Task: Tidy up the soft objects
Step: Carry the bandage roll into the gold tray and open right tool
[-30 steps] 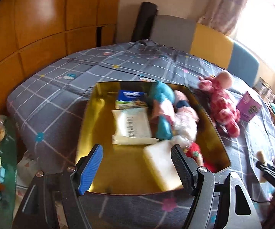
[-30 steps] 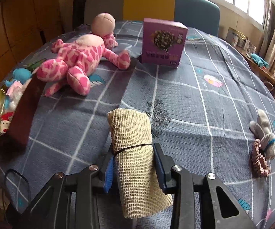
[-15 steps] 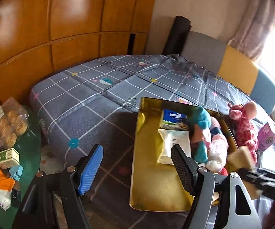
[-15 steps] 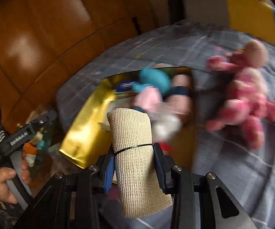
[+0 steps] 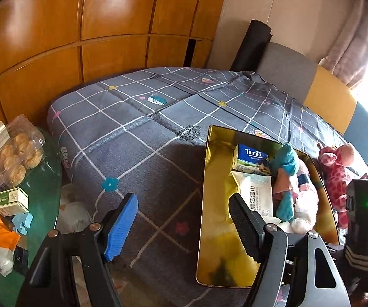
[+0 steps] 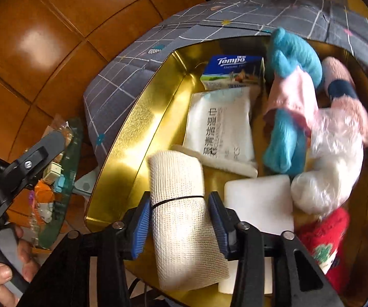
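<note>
A beige mesh roll (image 6: 179,204) with a black band lies between the jaws of my right gripper (image 6: 179,220), low over the gold tin (image 6: 138,133). The jaws are opening, and a thin gap shows on each side of the roll. Inside the tin are a Tempo tissue pack (image 6: 235,71), a wet-wipes pack (image 6: 219,128), a blue and pink plush (image 6: 288,97), a white sponge block (image 6: 258,199) and a red knitted item (image 6: 322,240). My left gripper (image 5: 182,197) stands open and empty over the checked bed cover (image 5: 133,138), left of the gold tin (image 5: 214,204).
A pink spotted plush (image 5: 337,171) lies on the cover to the right of the tin. The right gripper's body (image 5: 360,225) shows at the tin's right edge. A glass side table (image 5: 46,204) with pastries (image 5: 18,153) and packets stands to the left. Wooden wall panels rise behind.
My right gripper has swung left from the open bed cover to over the tin with the roll, and its jaws have widened. The left gripper has shifted left, off the tin.
</note>
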The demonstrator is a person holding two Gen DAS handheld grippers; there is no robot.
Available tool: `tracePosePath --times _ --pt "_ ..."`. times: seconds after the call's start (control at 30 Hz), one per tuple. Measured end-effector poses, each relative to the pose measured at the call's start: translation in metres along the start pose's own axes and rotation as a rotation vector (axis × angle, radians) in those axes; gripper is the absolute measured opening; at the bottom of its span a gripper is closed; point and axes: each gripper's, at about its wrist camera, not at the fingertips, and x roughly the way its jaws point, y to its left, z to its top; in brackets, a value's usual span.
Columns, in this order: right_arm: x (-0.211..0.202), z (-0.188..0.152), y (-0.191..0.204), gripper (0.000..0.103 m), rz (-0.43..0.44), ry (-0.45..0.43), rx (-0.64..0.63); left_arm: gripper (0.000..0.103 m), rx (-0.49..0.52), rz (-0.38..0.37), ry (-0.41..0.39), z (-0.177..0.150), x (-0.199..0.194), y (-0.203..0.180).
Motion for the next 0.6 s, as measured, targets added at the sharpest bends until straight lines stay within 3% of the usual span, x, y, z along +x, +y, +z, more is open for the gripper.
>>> tracePosePath --times 0.27,0.6 --pt "-0.041 -0.013 -0.015 0.048 0.001 -0.093 0.037 0.075 0.052 -0.023 -0.007 -0.006 -0.006 -0.018" --pt "-0.11 -0.051 -0.05 0.048 -0.158 -0.225 0.05 0.079 0.191 -0.123 0.009 -0.023 -0.016 -0.07"
